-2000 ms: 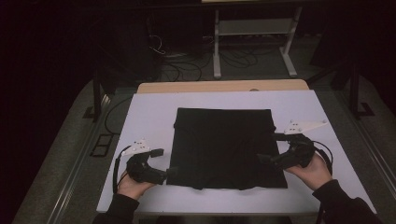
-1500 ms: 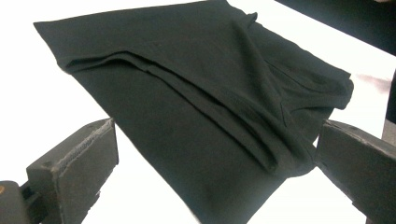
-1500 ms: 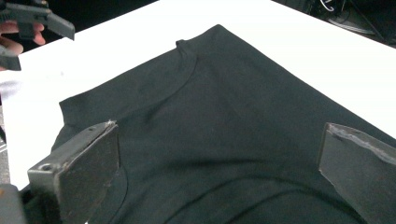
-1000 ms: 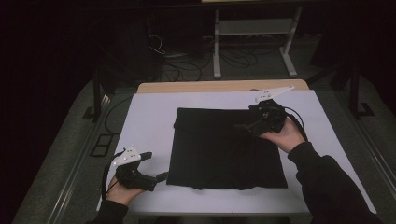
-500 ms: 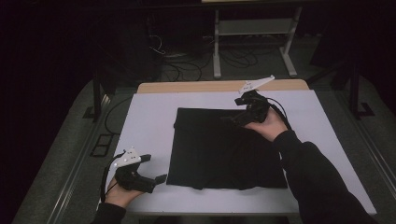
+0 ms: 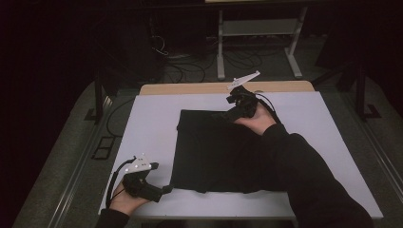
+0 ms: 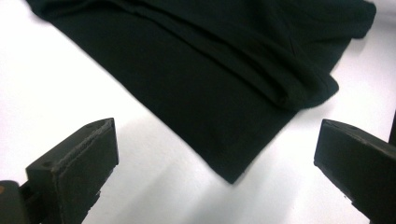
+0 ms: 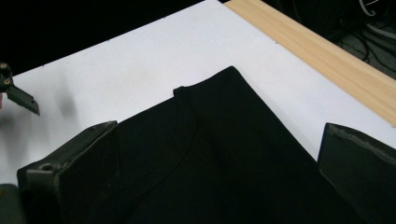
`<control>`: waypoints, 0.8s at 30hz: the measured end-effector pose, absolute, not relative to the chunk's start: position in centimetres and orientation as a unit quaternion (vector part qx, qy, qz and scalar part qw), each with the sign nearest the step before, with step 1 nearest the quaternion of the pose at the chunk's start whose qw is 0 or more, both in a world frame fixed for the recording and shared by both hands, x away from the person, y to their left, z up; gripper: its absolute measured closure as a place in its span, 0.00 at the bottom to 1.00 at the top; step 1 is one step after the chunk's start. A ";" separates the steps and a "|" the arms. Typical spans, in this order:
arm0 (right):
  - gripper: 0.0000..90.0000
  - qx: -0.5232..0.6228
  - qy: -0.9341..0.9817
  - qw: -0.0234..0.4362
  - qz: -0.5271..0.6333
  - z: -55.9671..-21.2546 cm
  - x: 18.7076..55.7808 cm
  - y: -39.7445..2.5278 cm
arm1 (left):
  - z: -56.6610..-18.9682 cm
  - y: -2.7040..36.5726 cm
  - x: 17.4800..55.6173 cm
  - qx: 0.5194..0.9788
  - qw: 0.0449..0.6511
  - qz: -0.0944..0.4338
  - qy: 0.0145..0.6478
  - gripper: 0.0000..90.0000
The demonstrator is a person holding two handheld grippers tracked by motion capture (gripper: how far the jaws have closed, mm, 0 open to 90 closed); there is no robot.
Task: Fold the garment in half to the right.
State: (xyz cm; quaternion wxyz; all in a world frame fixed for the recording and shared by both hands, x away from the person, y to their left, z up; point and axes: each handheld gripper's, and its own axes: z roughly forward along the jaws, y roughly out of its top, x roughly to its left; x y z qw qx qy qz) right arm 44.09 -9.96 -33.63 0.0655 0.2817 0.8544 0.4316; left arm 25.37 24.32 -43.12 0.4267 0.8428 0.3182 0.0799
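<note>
**Both grippers wide at opposite edges of black cloth**

While the black cloth (image 6: 223, 149) lies folded flat mid-table on the white table top (image 6: 147, 123), the right gripper (image 6: 227, 114) sits over its far edge, jaws spread wide, nothing between them; right gripper view shows a curved seam near the cloth's far corner. Left gripper (image 6: 167, 189) sits at the near left corner, jaws also wide and empty, the corner just ahead of them. Wooden strip (image 6: 199, 88) runs along the table's far edge.
</note>
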 end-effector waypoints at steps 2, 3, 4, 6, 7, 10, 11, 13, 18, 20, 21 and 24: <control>0.00 0.280 0.856 0.061 0.430 -33.9 44.4 -9.3 | -43.3 24.1 25.3 0.847 0.420 0.077 0.317 0.00; 0.00 0.278 0.857 0.061 0.429 -34.1 44.6 -9.0 | -43.4 24.0 25.2 0.849 0.416 0.076 0.316 0.00; 0.00 0.279 0.858 0.059 0.428 -34.2 44.7 -8.7 | -43.5 24.0 25.2 0.851 0.414 0.076 0.315 0.00; 0.00 0.276 0.858 0.056 0.429 -34.5 44.9 -8.2 | -43.5 23.9 25.1 0.852 0.410 0.076 0.316 0.00; 0.00 0.276 0.859 0.055 0.428 -34.6 45.0 -7.9 | -43.5 23.9 25.1 0.852 0.411 0.075 0.317 0.00; 0.00 0.274 0.860 0.053 0.426 -35.0 45.2 -7.1 | -43.7 23.8 25.0 0.854 0.406 0.074 0.316 0.00; 0.00 0.274 0.861 0.052 0.425 -35.1 45.3 -6.9 | -43.8 23.7 25.0 0.856 0.404 0.074 0.314 0.00; 0.00 0.272 0.863 0.050 0.423 -35.3 45.4 -6.4 | -43.8 23.6 25.0 0.856 0.405 0.073 0.313 0.00; 0.00 0.270 0.866 0.046 0.418 -35.8 45.9 -5.3 | -44.0 23.4 25.0 0.859 0.400 0.070 0.312 0.00; 0.00 0.272 0.866 0.044 0.417 -36.1 46.2 -4.9 | -44.2 23.1 25.1 0.859 0.400 0.068 0.312 0.00; 0.00 0.273 0.867 0.044 0.416 -36.2 46.3 -4.7 | -44.2 22.9 25.1 0.860 0.398 0.066 0.312 0.00; 0.00 0.271 0.869 0.044 0.412 -36.6 46.6 -4.2 | -44.4 22.5 25.2 0.865 0.392 0.063 0.306 0.00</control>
